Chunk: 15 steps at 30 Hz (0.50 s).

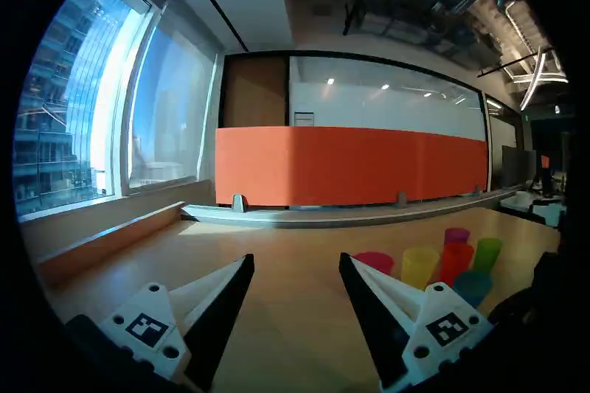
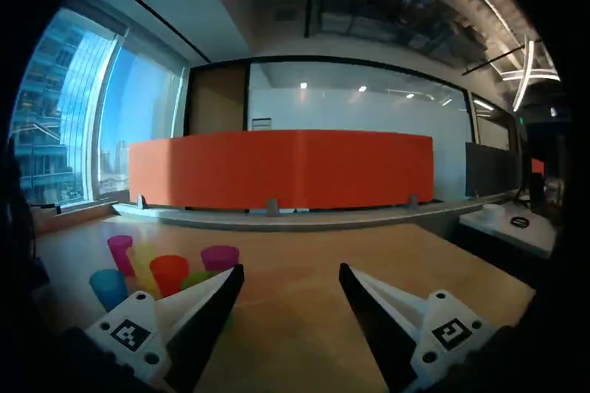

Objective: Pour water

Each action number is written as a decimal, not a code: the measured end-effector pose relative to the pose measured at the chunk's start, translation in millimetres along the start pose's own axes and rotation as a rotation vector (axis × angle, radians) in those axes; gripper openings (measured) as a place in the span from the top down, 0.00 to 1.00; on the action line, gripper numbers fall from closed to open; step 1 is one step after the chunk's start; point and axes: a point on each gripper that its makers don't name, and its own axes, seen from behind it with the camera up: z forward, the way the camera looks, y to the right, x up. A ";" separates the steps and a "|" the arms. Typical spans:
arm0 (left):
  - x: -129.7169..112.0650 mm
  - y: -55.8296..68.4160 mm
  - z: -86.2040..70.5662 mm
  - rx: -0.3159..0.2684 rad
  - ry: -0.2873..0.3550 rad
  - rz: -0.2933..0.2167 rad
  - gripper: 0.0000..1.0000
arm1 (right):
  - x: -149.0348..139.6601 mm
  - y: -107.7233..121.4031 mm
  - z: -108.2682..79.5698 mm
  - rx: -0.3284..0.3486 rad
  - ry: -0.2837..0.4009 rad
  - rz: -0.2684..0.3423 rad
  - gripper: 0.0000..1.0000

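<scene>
1. Currently both tools are idle. My left gripper has its fingers spread wide with nothing between them. My right gripper is the same, spread and empty. Both hang low over the wooden table.
2. Location: the cups stand in one tight cluster on the table. In the left gripper view they lie to the right of my fingers and a little farther off. In the right gripper view they lie to the left, close to my left finger.
3. Look: six small tapered tumblers, all upright, apparently translucent coloured plastic.
   - pink cup
   - yellow cup
   - orange cup
   - purple cup, on the far side
   - green cup
   - blue cup, on the near side
   I cannot tell whether neighbouring cups touch.
4. Contents: I cannot tell which cup, if any, holds water.
5. Handling, my estimate:
   - Empty, each cup should be very light, with thin walls that flex under a squeeze.
   - The surface looks smooth, so likely slippery.
   - A filled cup will be heavier and will slosh.
6. Hold: pinch across the wall at mid-height, below the rim, with gentle pressure. I would start with an outer cup, since the crowding leaves my fingers little room among the others.
</scene>
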 end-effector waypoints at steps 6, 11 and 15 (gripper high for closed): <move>17.6 -0.5 10.3 -0.001 -0.011 0.007 0.15 | 27.5 -0.3 3.2 0.019 -0.011 -0.001 0.00; 35.6 5.5 18.1 -0.028 -0.034 -0.007 0.15 | 54.2 0.7 7.8 0.040 -0.016 -0.012 0.00; 56.1 7.3 23.2 -0.043 -0.040 -0.019 0.15 | 77.9 -1.5 10.8 0.065 -0.013 -0.020 0.00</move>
